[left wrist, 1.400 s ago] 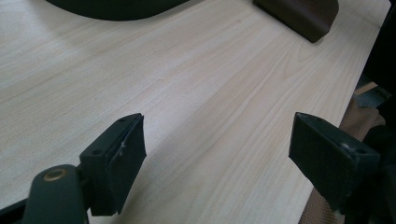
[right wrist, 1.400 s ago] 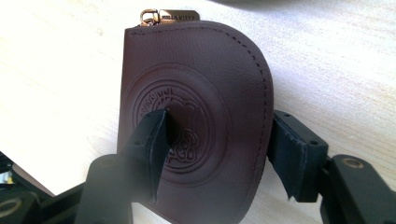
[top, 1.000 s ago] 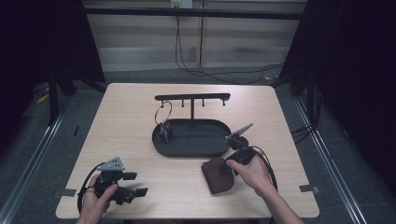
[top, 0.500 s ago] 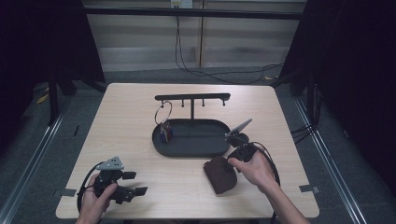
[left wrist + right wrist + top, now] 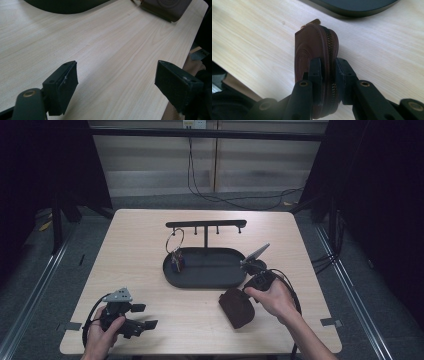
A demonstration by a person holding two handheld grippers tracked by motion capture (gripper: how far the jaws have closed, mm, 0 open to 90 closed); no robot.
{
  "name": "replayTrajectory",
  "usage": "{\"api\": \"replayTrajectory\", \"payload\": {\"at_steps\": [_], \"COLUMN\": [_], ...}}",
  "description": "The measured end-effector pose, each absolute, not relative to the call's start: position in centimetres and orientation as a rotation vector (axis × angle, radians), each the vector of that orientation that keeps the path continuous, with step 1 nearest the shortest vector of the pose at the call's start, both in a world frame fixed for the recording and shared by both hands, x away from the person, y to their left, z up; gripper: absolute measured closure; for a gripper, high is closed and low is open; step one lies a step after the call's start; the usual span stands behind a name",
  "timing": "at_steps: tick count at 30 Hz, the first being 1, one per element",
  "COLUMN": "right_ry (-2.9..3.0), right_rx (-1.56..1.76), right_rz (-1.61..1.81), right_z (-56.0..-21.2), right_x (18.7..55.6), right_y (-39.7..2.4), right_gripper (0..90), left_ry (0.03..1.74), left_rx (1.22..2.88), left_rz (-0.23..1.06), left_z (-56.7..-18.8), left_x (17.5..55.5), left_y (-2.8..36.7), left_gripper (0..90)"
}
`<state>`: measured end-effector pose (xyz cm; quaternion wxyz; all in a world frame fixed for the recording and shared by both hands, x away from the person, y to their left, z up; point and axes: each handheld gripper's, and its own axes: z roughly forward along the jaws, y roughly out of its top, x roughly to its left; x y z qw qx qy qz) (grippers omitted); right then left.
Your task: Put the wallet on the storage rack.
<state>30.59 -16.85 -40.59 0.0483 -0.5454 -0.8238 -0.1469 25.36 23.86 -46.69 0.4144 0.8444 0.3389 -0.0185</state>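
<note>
**Pouch pinched at the zip**

Near the table's (image 5: pixel 150 240) right front edge, just before the oval tray (image 5: pixel 205 279), the right gripper (image 5: pixel 328 72), jaws just closed, clamps the brown leather zip pouch (image 5: pixel 312 50). Lift straight, keeping the zipper seam centred between the pads. It is rounded and embossed. The left gripper (image 5: pixel 115 82) rests open, empty.

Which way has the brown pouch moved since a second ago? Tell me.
Yes. The brown pouch has tipped up on edge beside the black tray, the right gripper, whose jaws have just been closing, now clamped on it.
</note>
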Motion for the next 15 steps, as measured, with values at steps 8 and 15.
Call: {"api": "replayTrajectory", "payload": {"at_steps": [8, 15], "right_ry": [-2.538, -2.563], "right_rx": [-1.672, -1.696], "right_rz": [-0.382, -0.323], "right_z": [-39.5, -37.9], "right_x": [30.3, 30.7], "right_y": [-17.0, -17.4], "right_gripper": [75.6, 75.6], "left_ry": [0.858, 0.862], "left_rx": [2.109, 2.105], "left_rz": [-0.034, -0.034], "left_z": [-46.6, -46.5], "left_x": [25.3, 25.3], "left_y": [23.9, 24.0], "left_gripper": [18.5, 18.5]}}
